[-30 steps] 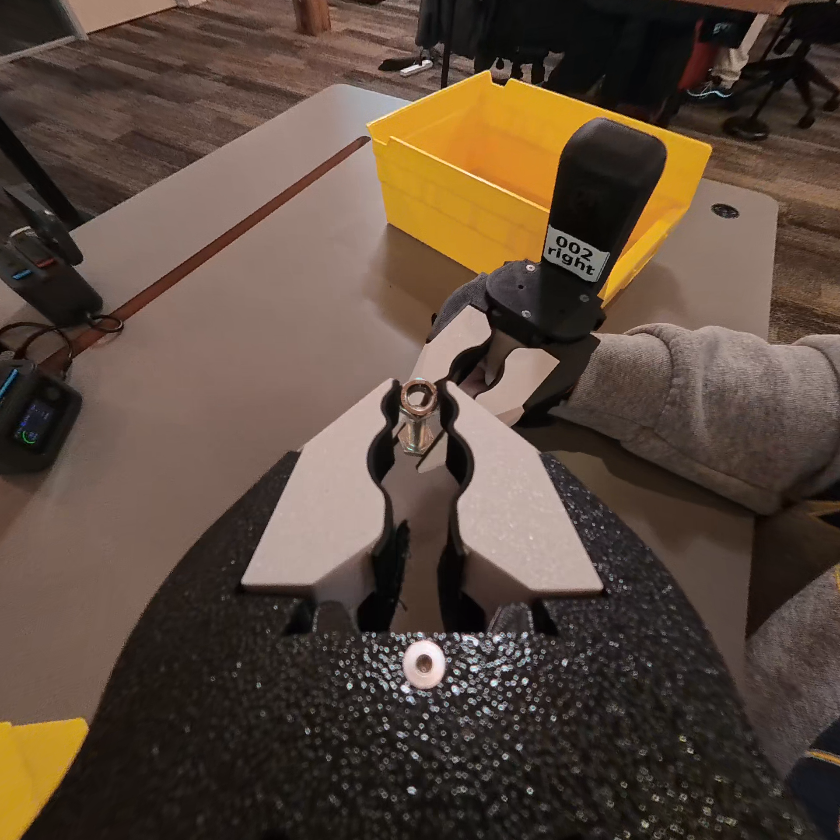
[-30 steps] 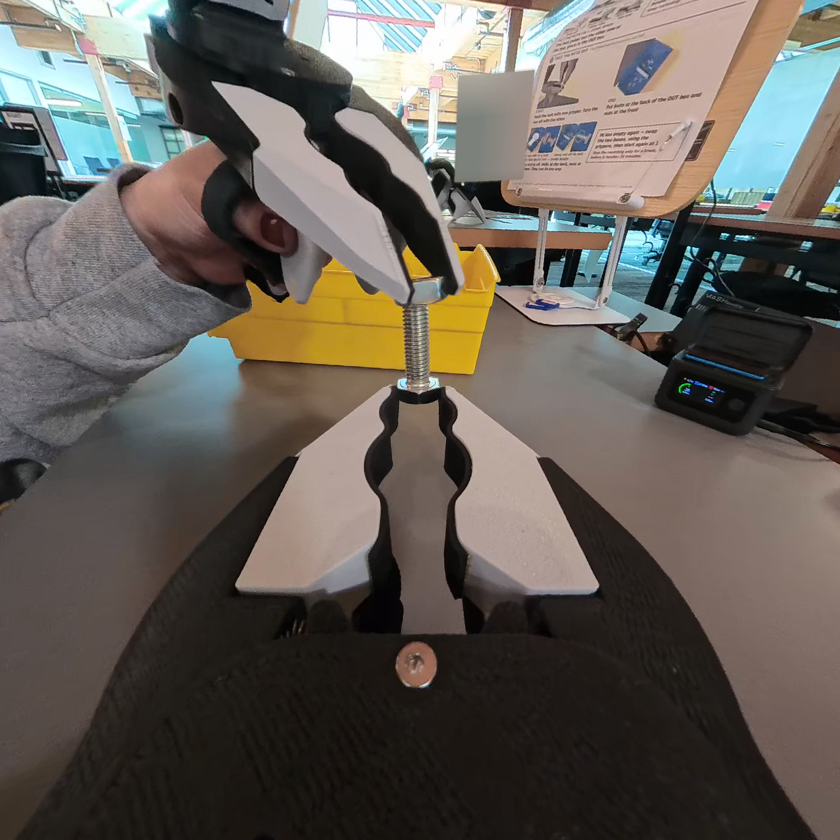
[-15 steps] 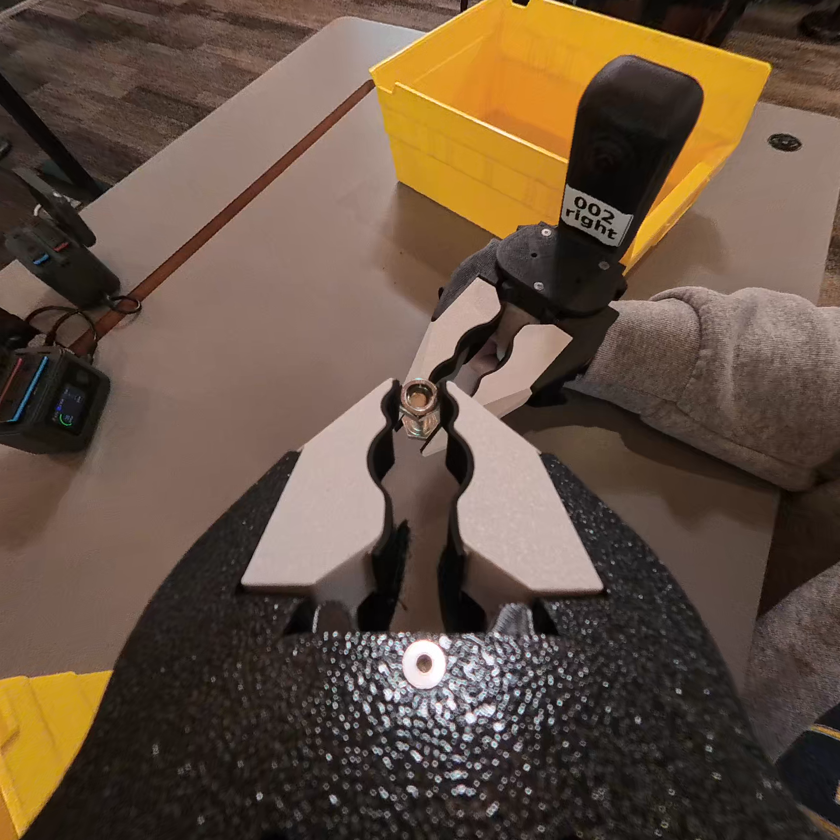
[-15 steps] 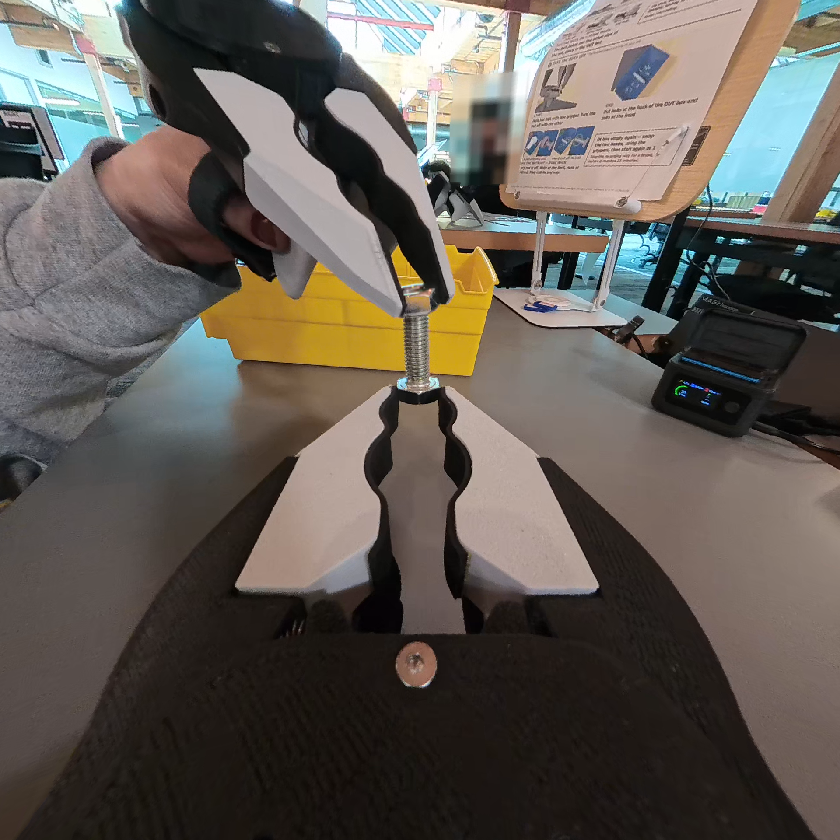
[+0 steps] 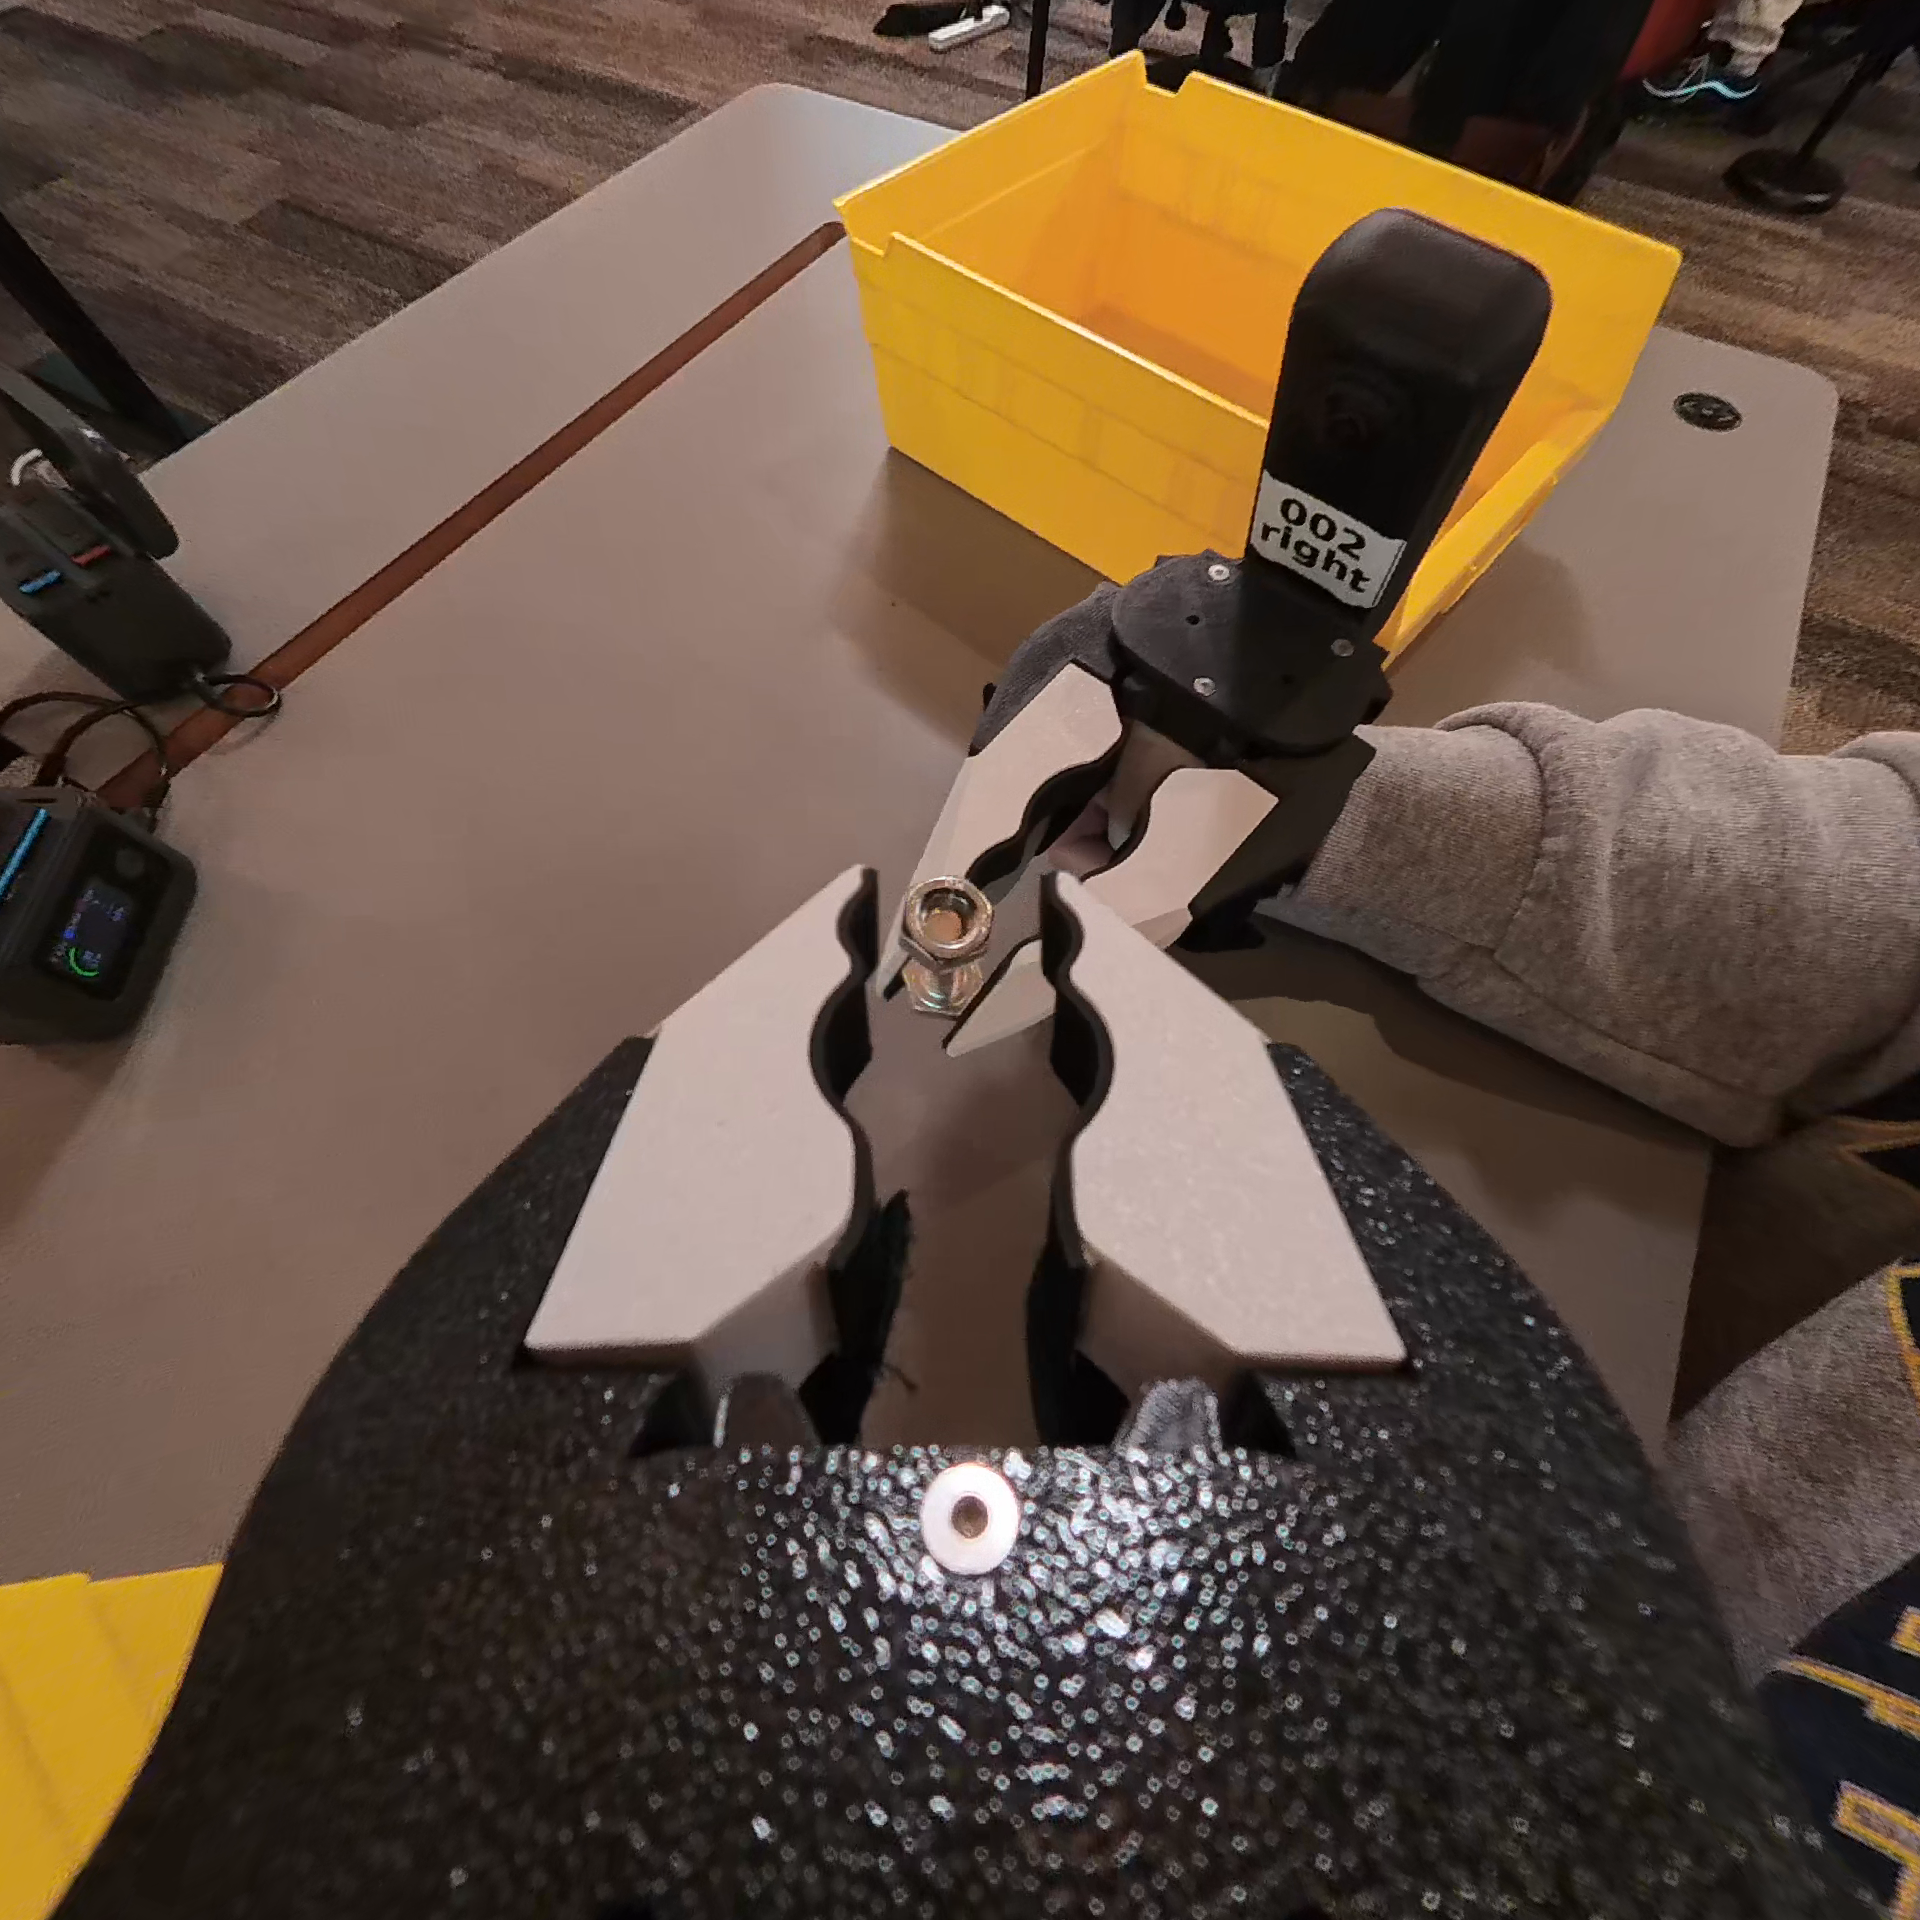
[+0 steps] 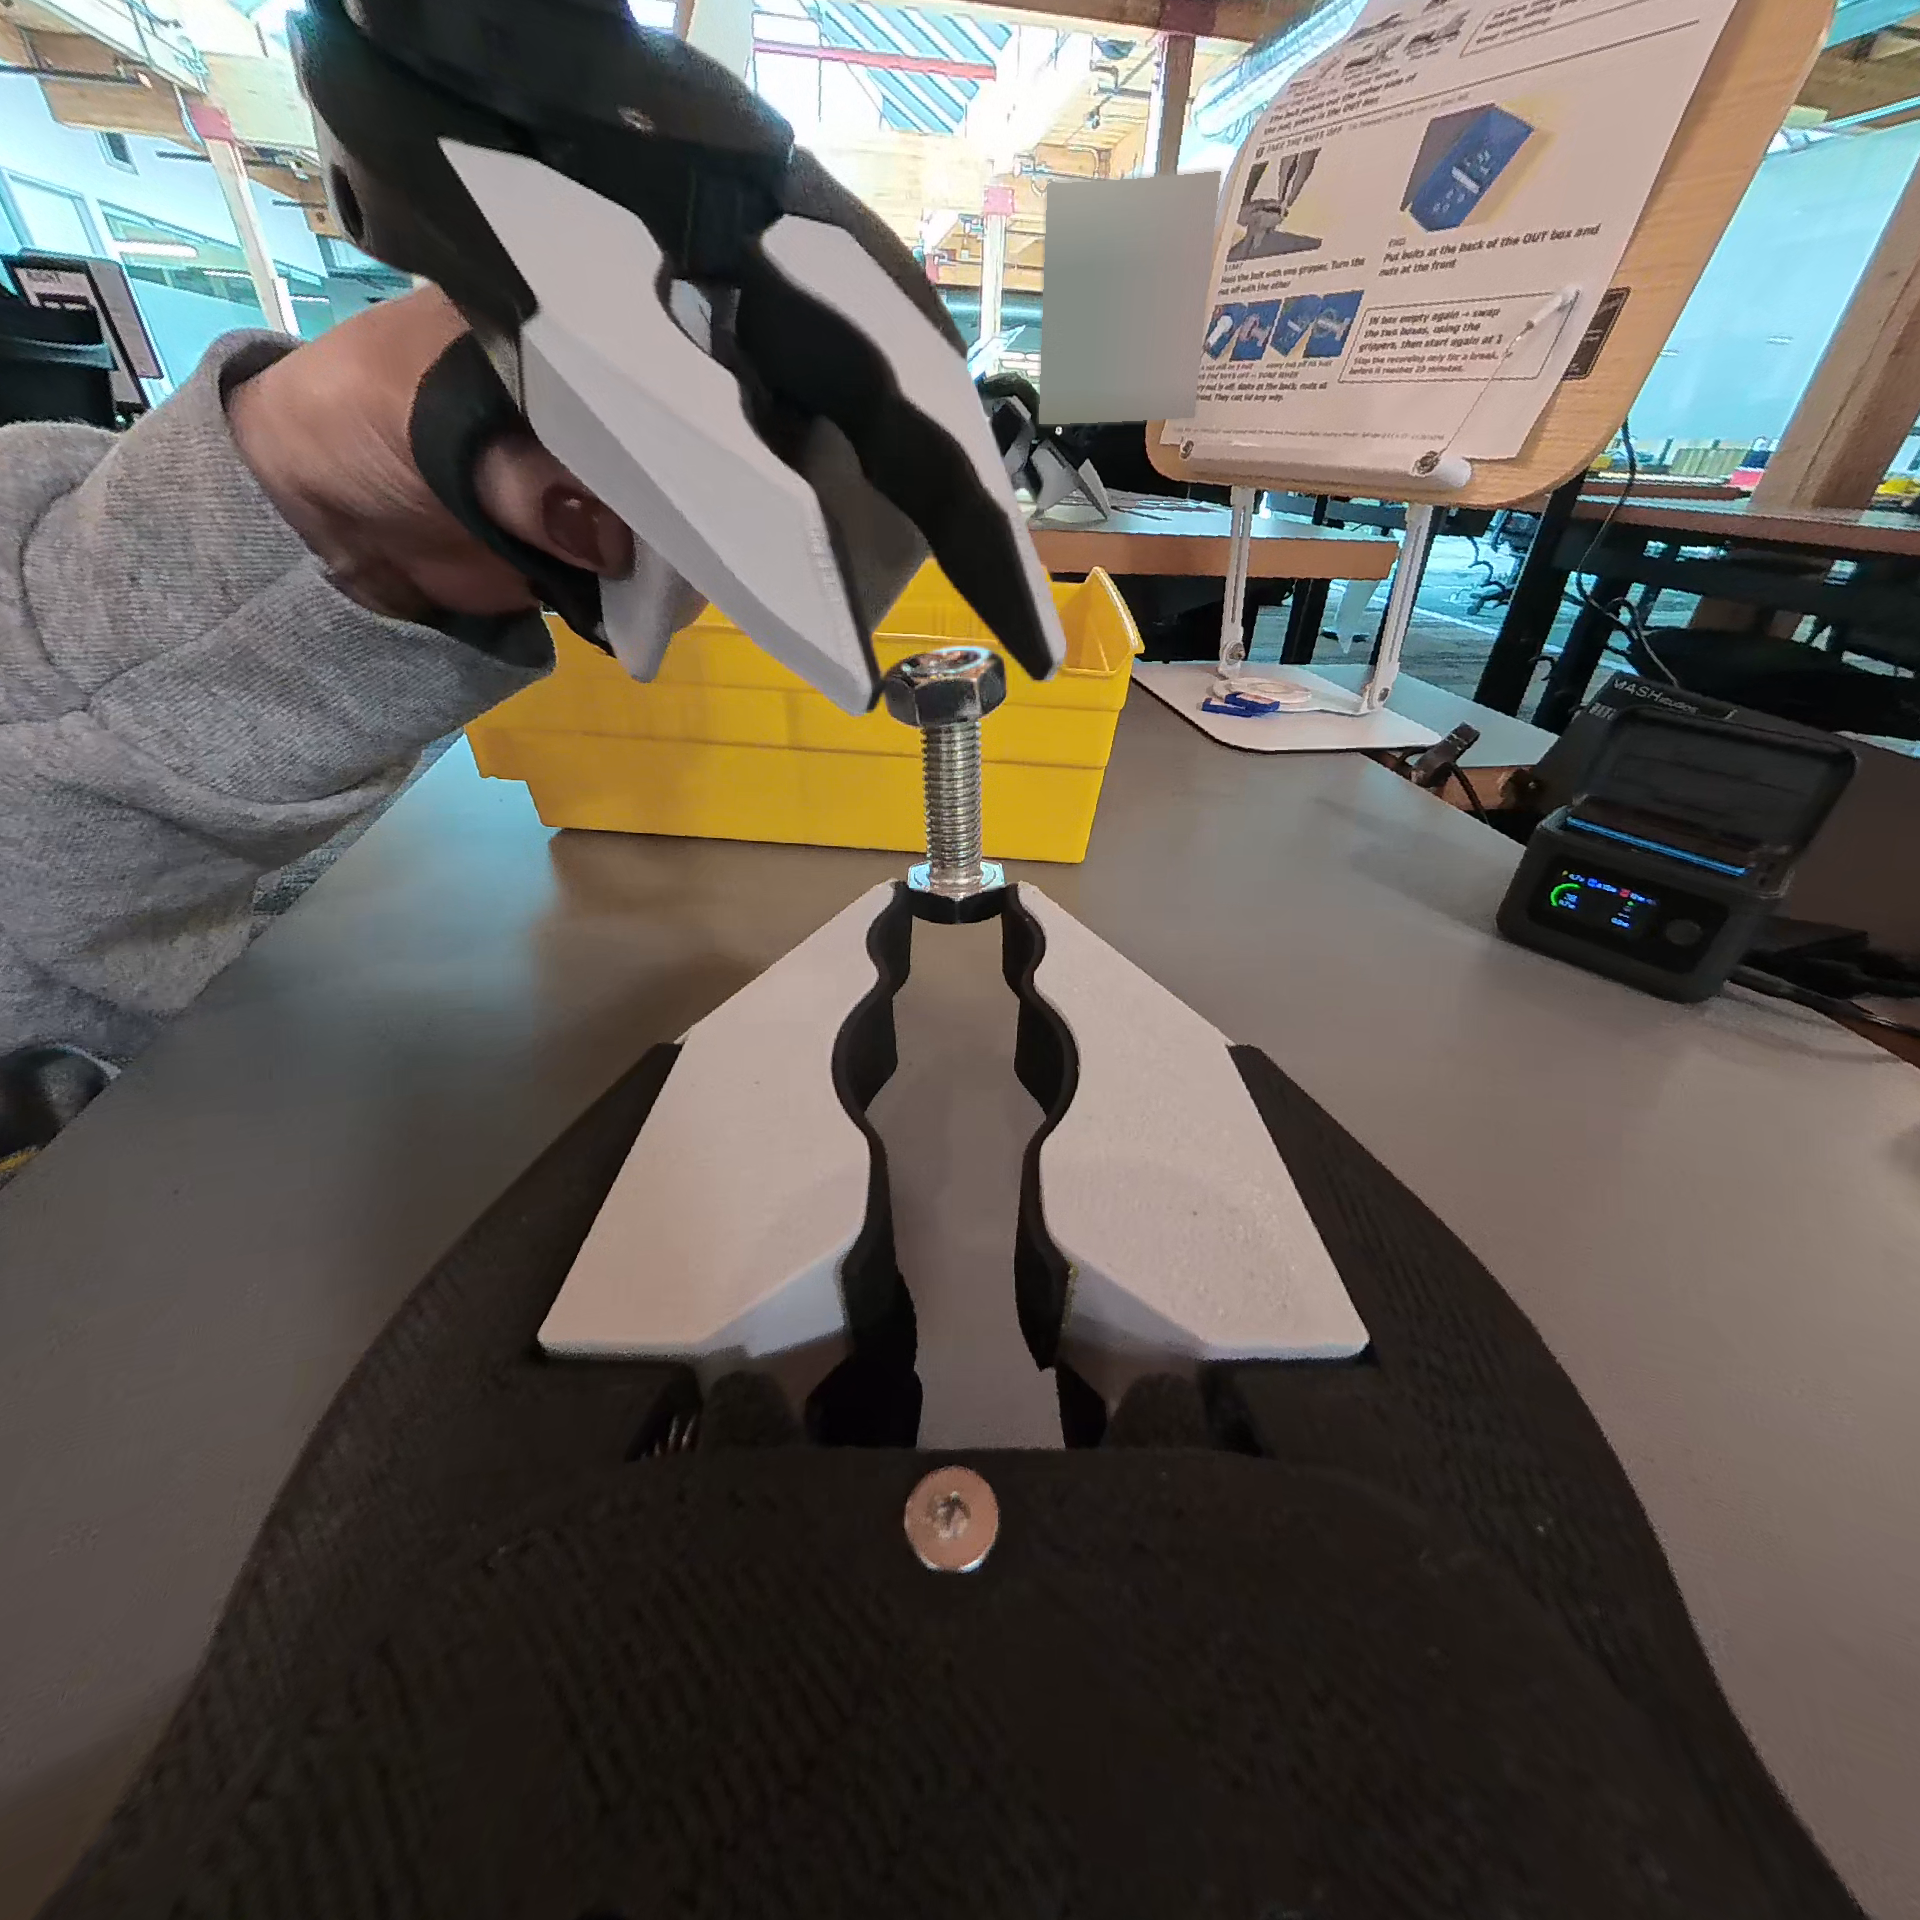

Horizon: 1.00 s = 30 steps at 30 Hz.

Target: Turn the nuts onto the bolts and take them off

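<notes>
A steel bolt [image 6: 954, 800] stands upright, and my right gripper [image 6: 956, 896] is shut on its hex head at the bottom. A hex nut [image 6: 943, 686] sits at the top end of the thread. My left gripper [image 6: 951, 681] comes down from above, open, with one fingertip on each side of the nut and a small gap to it. In the left wrist view I look down on the nut [image 5: 945, 923] between my open left gripper [image 5: 956, 894], with the right gripper [image 5: 940, 1003] gripping the bolt head below.
A yellow bin [image 5: 1039, 343] stands behind the grippers on the grey table [image 5: 520, 727]; it also shows in the right wrist view [image 6: 790, 769]. Another yellow bin's corner [image 5: 73, 1714] is at the near left. A black device with a screen [image 6: 1662, 894] and an instruction board [image 6: 1455, 239] stand at the right. About 5 centimeters separates my left fingertips from my right.
My left gripper was shut on the nut and has now opened and let it go. The nut stays on the bolt's top. The right gripper still holds the bolt.
</notes>
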Each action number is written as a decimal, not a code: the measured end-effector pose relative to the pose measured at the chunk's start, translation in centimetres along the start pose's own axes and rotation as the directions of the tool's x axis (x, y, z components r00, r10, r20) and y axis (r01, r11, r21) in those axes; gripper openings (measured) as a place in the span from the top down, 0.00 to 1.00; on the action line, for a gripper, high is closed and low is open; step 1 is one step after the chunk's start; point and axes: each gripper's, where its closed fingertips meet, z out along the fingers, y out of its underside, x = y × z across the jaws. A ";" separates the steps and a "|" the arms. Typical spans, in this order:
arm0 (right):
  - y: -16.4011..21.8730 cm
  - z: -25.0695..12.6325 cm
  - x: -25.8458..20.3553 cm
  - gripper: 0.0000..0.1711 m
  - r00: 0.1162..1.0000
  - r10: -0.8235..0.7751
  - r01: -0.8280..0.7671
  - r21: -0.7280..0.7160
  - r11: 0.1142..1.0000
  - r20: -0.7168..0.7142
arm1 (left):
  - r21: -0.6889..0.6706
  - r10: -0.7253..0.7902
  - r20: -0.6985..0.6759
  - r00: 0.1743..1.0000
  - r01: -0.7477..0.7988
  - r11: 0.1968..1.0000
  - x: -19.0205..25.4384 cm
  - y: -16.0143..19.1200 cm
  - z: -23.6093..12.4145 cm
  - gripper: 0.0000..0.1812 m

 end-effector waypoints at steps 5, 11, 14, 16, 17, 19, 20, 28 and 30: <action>0.0 0.0 0.0 0.91 1.000 0.003 -0.003 0.000 1.000 0.001 | 0.033 -0.004 0.022 1.000 0.003 0.999 -0.2 -0.1 -0.4 0.77; 0.0 0.0 0.0 0.91 1.000 0.009 -0.009 0.005 1.000 0.003 | 0.104 0.067 0.053 0.996 -0.072 0.992 0.3 0.1 -0.6 0.71; -0.1 0.0 0.0 0.91 1.000 0.014 -0.014 0.009 1.000 0.007 | 0.134 0.102 0.085 0.991 -0.113 0.985 0.5 0.2 -0.5 0.71; -0.1 0.0 0.0 0.91 1.000 0.018 -0.018 0.013 1.000 0.009 | 0.167 0.104 0.115 0.988 -0.122 0.978 0.3 0.1 -0.4 0.72; -0.2 0.0 -0.1 0.91 1.000 0.020 -0.020 0.015 1.000 0.010 | 0.181 0.096 0.128 0.987 -0.119 0.976 0.1 0.1 -0.4 0.73; -0.2 0.0 -0.1 0.91 1.000 0.022 -0.022 0.017 1.000 0.012 | 0.209 0.074 0.143 0.987 -0.103 0.972 -0.3 0.1 -0.3 0.73; -0.2 0.0 -0.1 0.91 1.000 0.023 -0.023 0.018 1.000 0.013 | 0.220 0.062 0.140 0.988 -0.092 0.971 -0.4 0.1 -0.2 0.74; -0.3 -0.1 -0.1 0.91 0.999 0.030 -0.031 0.025 0.999 0.018 | 0.290 0.042 0.138 0.990 -0.081 0.954 -1.1 -0.2 0.0 0.74; -0.4 -0.1 -0.1 0.91 0.999 0.030 -0.031 0.026 0.999 0.019 | 0.317 0.026 0.115 0.993 -0.062 0.947 -1.0 -0.5 0.0 0.74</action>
